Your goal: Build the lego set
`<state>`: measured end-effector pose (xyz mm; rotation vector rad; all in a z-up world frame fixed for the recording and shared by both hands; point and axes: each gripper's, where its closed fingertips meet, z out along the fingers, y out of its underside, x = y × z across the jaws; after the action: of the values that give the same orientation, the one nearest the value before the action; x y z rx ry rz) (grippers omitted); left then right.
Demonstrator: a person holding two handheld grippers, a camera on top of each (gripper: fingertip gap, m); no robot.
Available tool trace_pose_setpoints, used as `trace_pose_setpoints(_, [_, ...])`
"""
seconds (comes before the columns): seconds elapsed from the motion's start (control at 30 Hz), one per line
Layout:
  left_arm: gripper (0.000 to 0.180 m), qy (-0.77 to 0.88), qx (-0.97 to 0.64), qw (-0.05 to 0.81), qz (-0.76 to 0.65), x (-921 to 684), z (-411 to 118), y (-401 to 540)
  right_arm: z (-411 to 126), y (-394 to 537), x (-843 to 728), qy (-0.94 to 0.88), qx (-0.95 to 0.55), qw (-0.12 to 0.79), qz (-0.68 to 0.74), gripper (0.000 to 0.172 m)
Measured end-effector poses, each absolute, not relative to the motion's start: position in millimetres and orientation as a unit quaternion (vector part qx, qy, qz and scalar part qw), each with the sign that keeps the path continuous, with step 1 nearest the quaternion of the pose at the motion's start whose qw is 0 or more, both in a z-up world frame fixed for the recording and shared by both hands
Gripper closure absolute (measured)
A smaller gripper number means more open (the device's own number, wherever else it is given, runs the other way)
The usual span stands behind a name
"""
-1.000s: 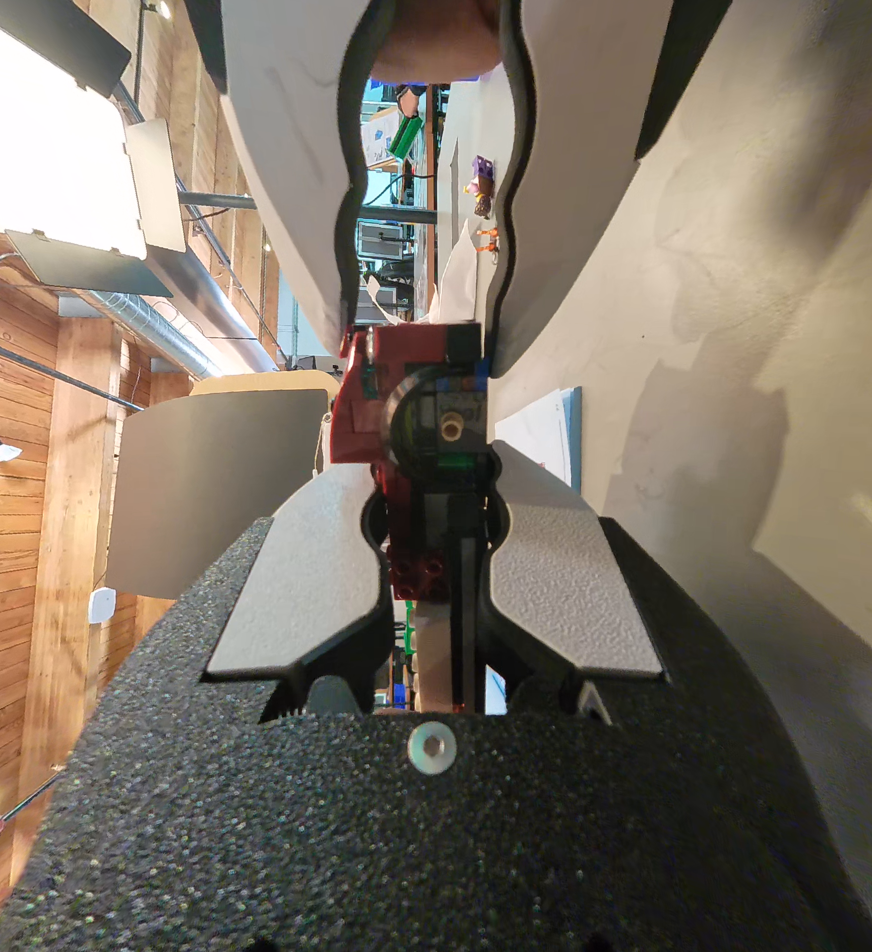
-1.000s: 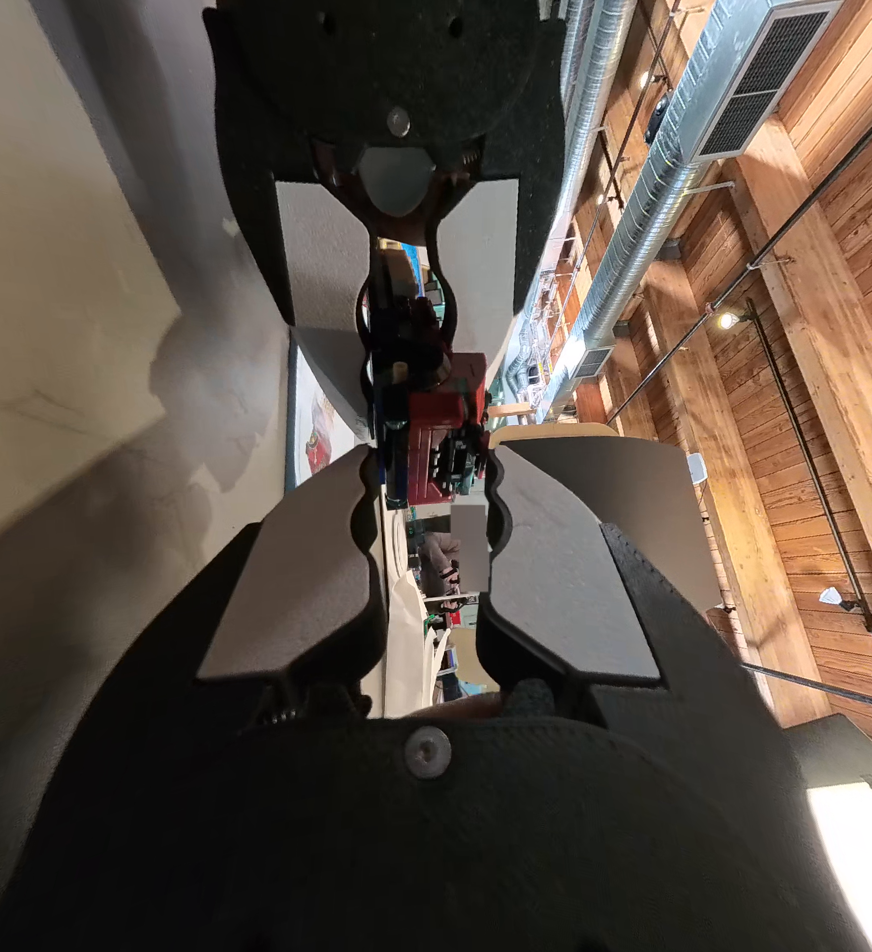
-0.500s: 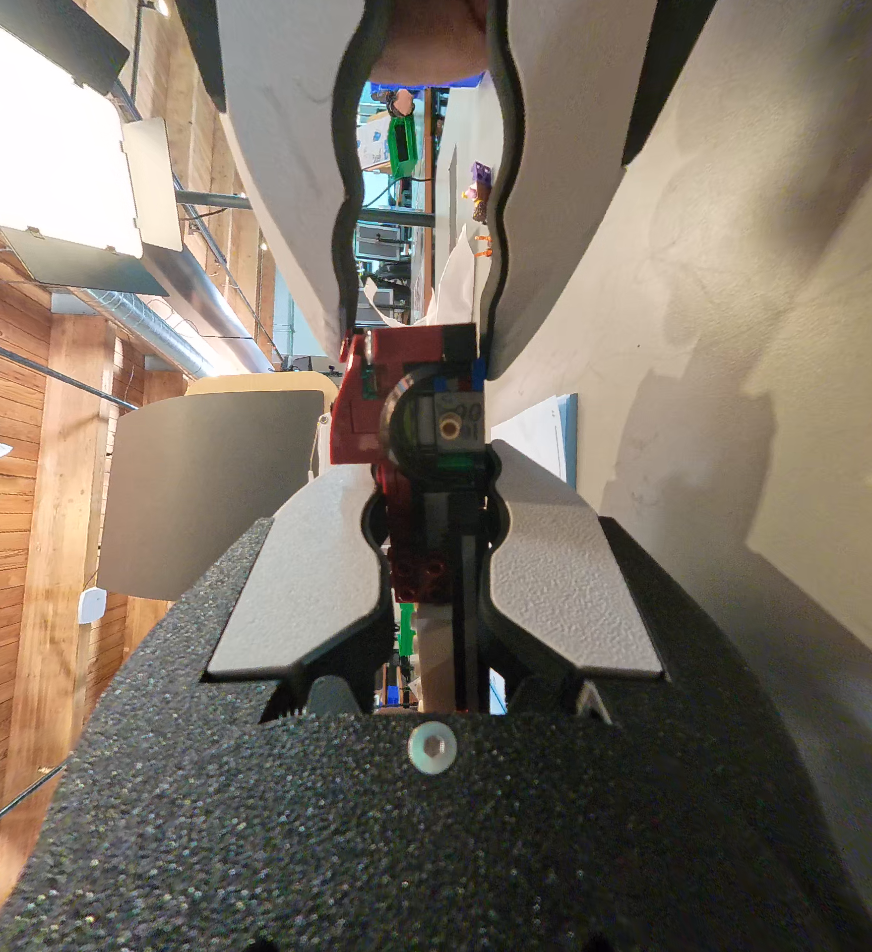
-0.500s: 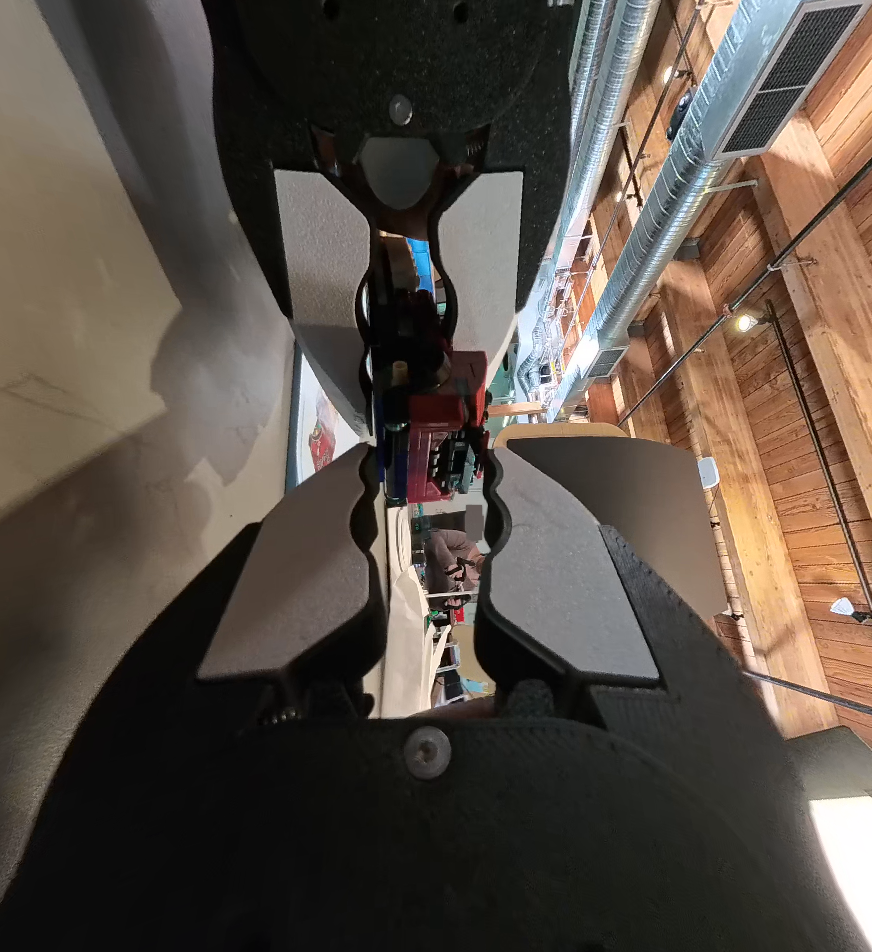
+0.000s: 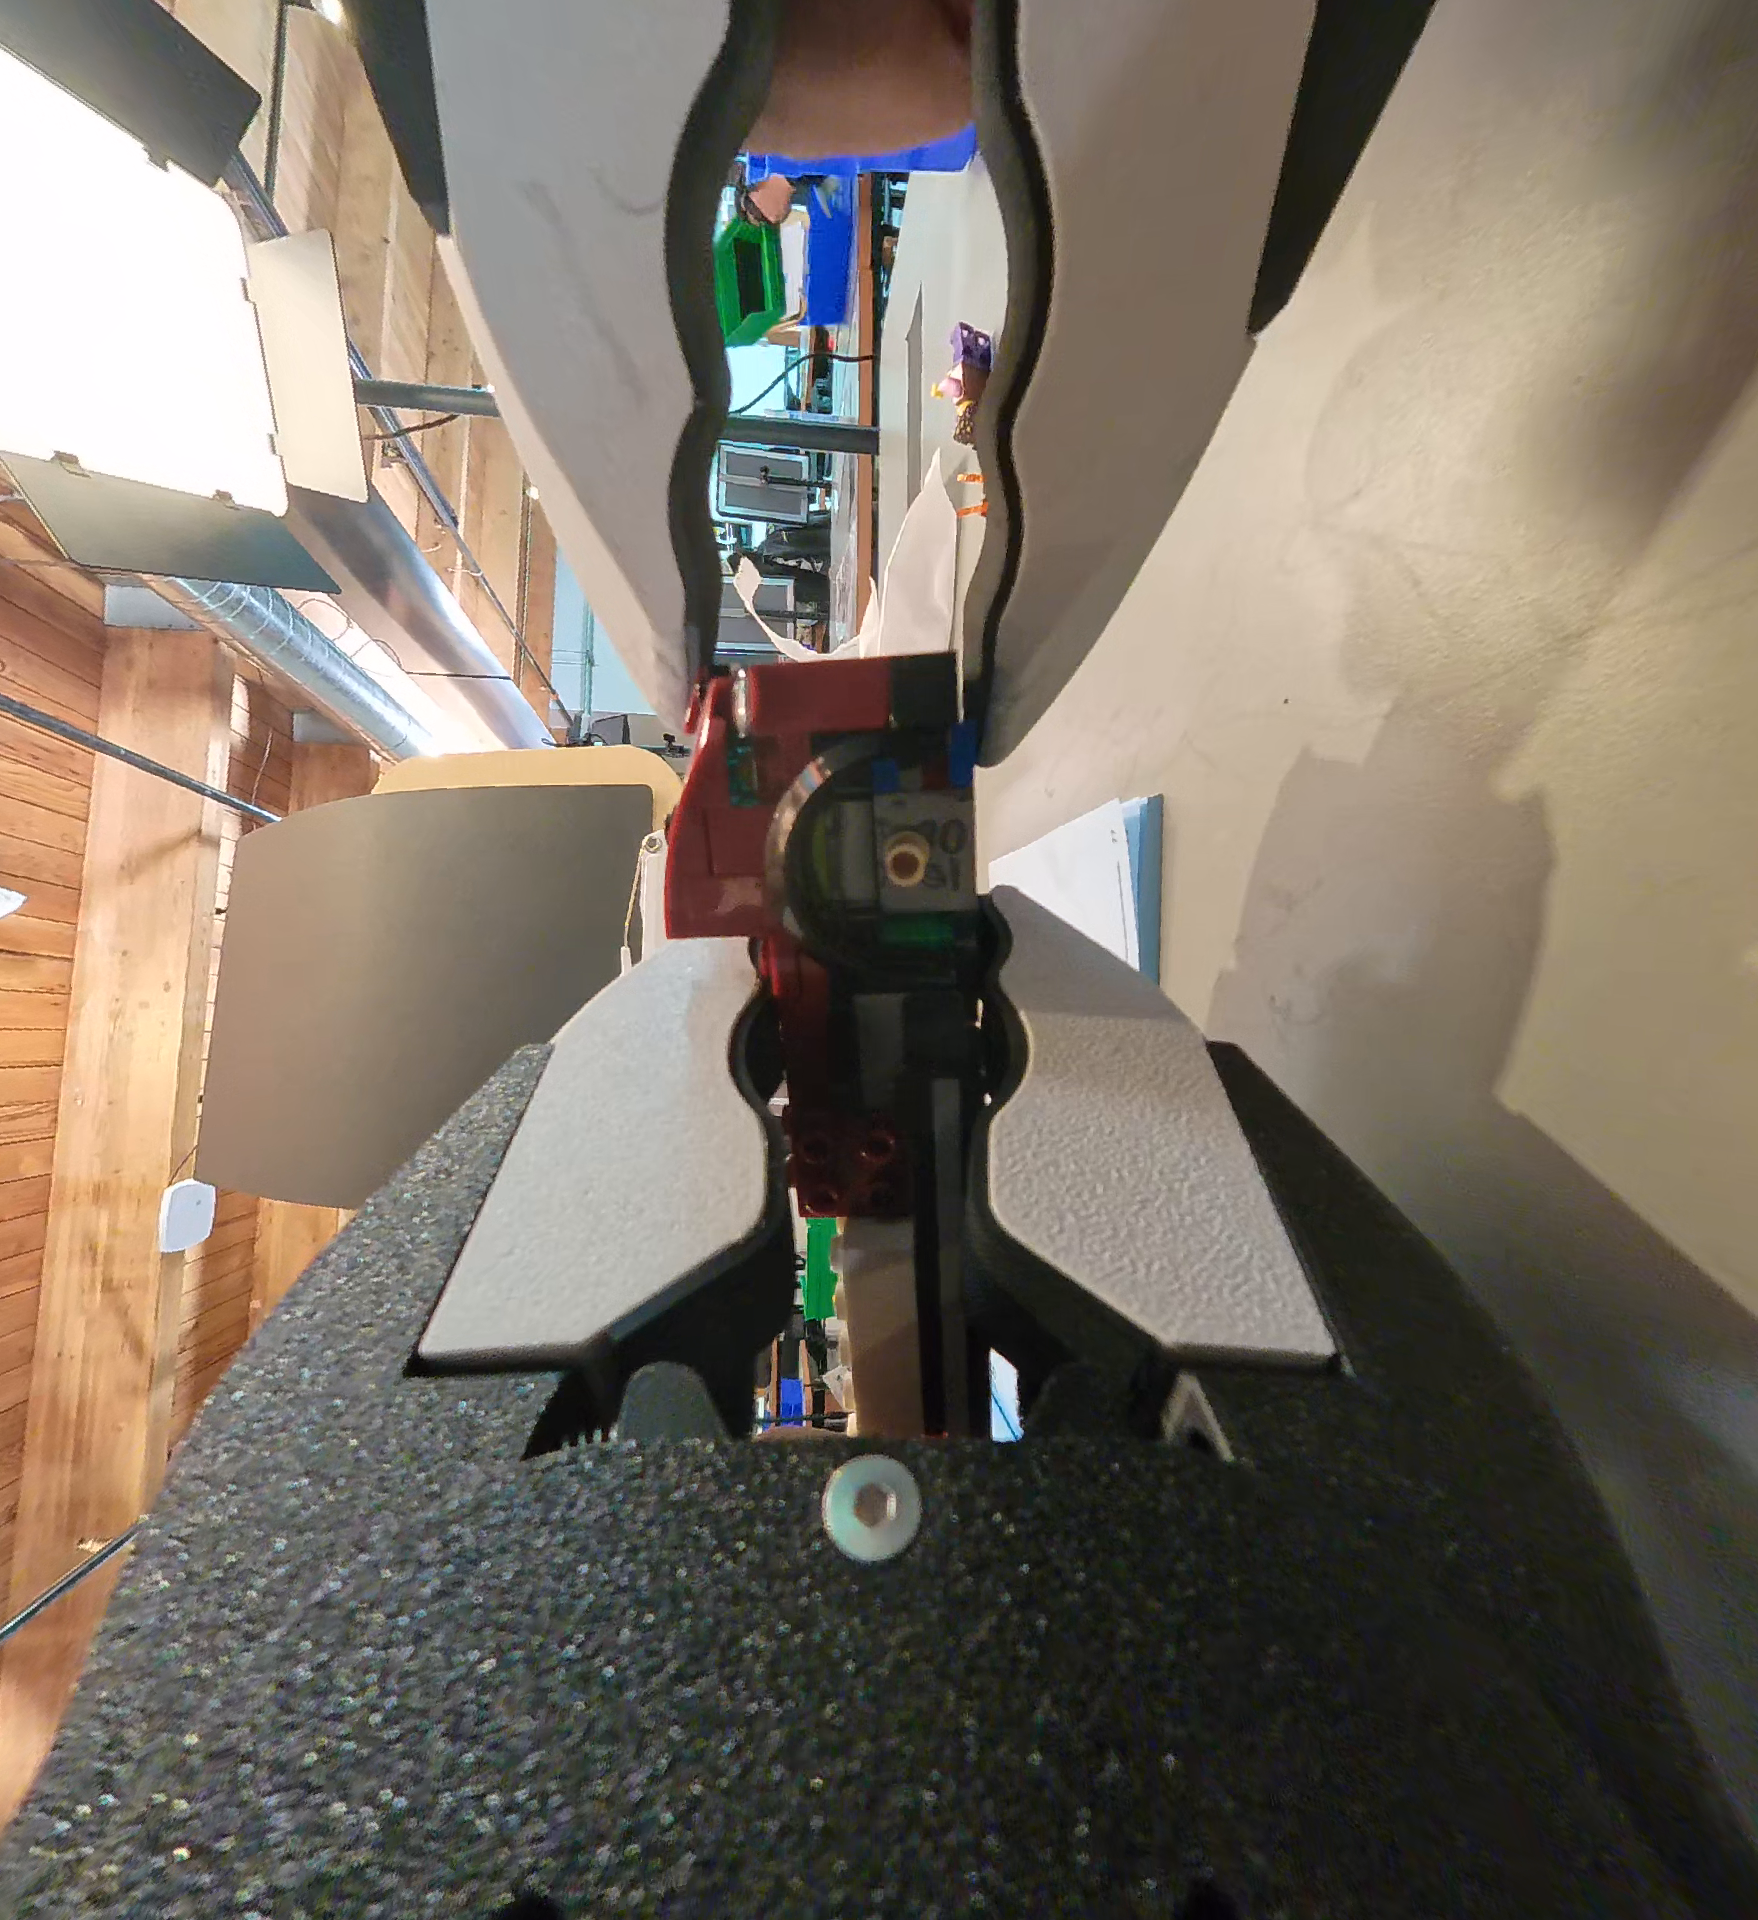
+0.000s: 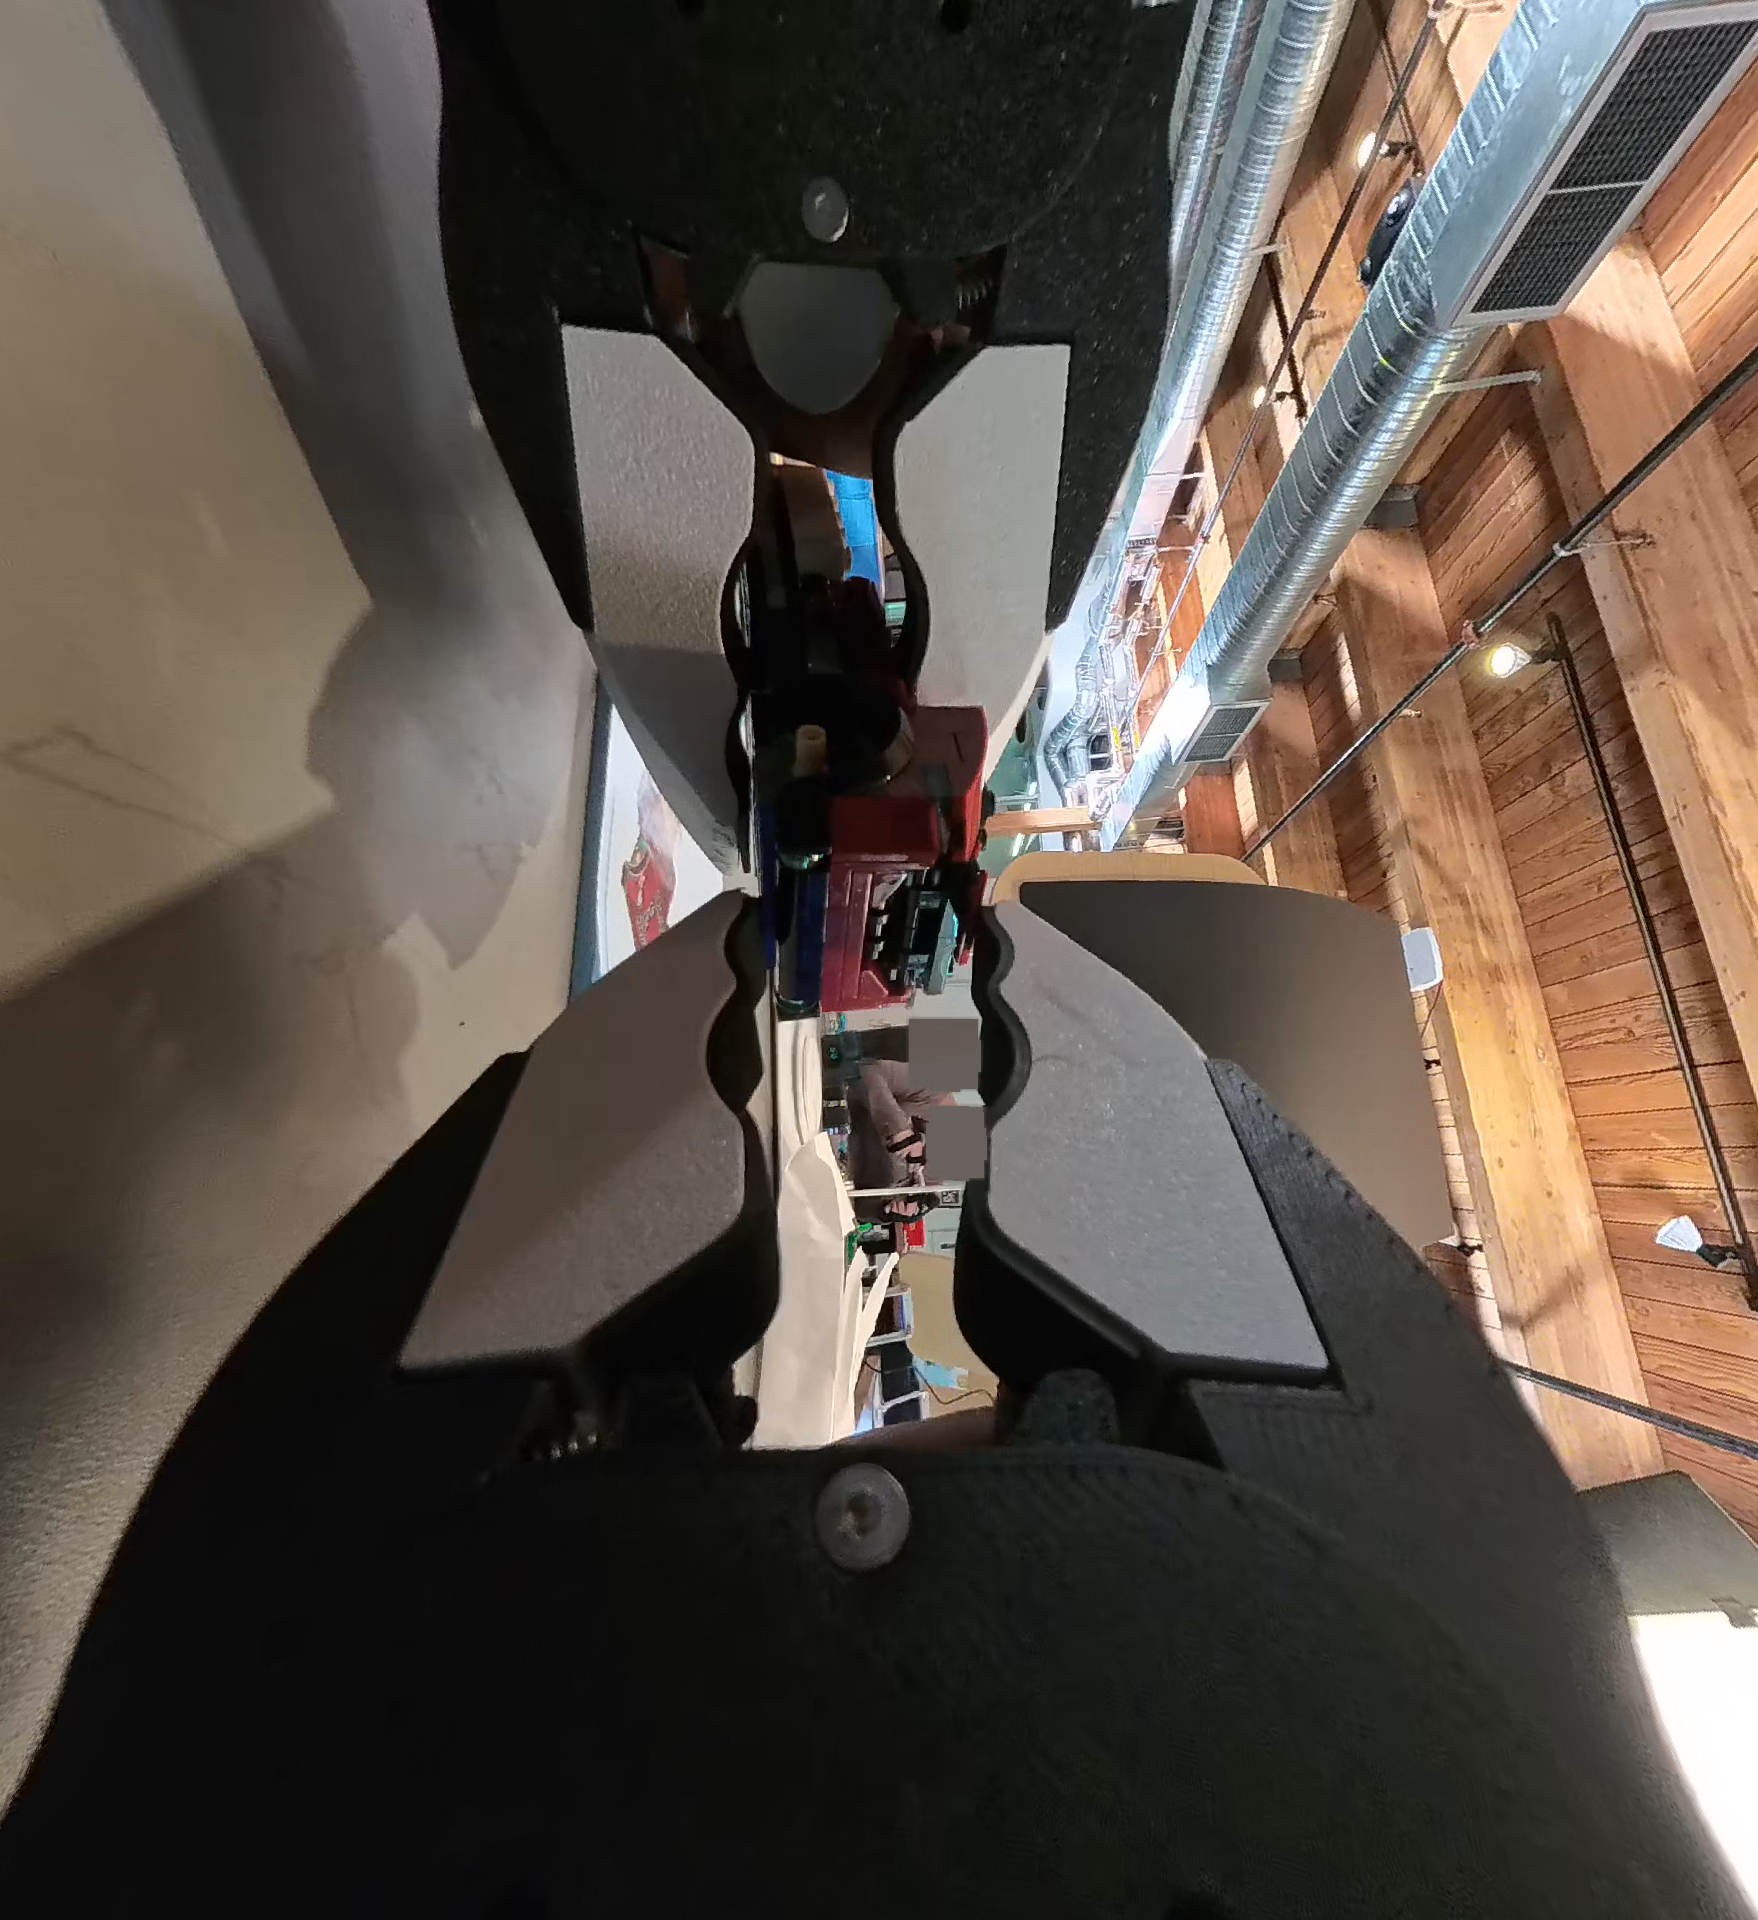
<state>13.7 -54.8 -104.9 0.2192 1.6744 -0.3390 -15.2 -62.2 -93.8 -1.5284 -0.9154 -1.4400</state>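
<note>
A red and black toy brick model with blue and green bits hangs in the air between both grippers, beside the beige table. My left gripper is shut on one end of it, with both pads pressed on its black and dark red part. My right gripper comes in from the opposite side and its tips clamp the other end. In the right wrist view my right gripper is shut on the model, with the left gripper facing it.
A white and blue booklet lies on the table, also in the right wrist view. Small purple toy pieces sit farther along. A dark light flag, a bright lamp panel and ceiling ducts are off to the side.
Both grippers keep their hold on the model. The pair has drifted only slightly against the background; the grasp has not shifted.
</note>
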Motion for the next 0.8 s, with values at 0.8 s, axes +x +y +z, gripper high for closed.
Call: trace_pose_setpoints(0.8, [0.146, 0.750, 0.075, 0.622, -0.210, 12, -109, -60, -85, -84, -22, -0.328, -0.640, 0.510, -0.472, 0.120])
